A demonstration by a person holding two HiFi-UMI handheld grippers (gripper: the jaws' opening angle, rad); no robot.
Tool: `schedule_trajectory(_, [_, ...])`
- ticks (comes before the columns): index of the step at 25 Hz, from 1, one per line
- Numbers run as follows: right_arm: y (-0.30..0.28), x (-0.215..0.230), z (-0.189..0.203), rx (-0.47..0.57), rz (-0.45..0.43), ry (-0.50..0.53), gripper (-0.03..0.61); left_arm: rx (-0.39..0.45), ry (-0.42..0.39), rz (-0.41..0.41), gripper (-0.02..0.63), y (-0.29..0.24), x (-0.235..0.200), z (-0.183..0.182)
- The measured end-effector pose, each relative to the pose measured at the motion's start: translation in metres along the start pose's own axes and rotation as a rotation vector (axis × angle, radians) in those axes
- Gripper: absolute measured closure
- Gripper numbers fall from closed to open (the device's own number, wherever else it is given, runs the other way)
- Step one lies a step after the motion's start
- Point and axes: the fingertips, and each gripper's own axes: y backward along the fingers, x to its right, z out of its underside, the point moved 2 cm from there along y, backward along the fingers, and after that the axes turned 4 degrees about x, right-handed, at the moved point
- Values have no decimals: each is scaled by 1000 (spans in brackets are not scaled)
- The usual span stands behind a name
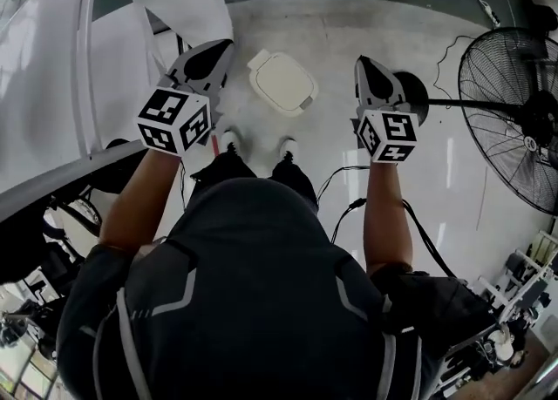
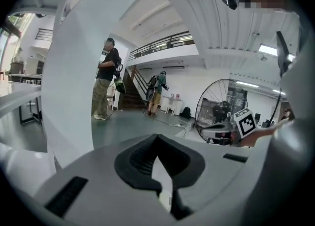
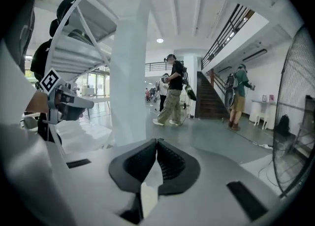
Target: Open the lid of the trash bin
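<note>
Head view shows the trash bin point(image 1: 282, 82) on the floor point(image 1: 375, 23), lid down. Left tool point(image 1: 212, 57) and right tool point(image 1: 368, 74) hang either side above it, both closed on nothing. Approach stage, I'd say; next, one tool must drop to the lid's edge.

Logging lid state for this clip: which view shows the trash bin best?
The head view: the trash bin sits on the floor ahead of the person's shoes, seen from above, lid down. The left gripper view and right gripper view point outward, level, and show none of it.
</note>
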Motion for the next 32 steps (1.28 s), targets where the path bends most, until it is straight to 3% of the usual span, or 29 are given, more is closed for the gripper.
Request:
schedule_trajectory(6, [-40,12,92,-173,-117,-4,551,-51,57,-57,606,-36,0,65])
schedule_trajectory(13, [-71,11,219,-363,-193,-44,551,-177,228,-131,606,-62,-4,161])
schedule_trajectory(23, [-90,2,348,-539,-218,-93,552,-307,229,-176,606,-73,-14,269])
schedule_trajectory(28, [-94,-9,414,-647,-269,-46,551,-362,257,-183,606,-86,-11,315])
schedule_trajectory(32, [-98,-13,454,-703,-258,-11,551,-402,265,-164,606,-98,-6,346])
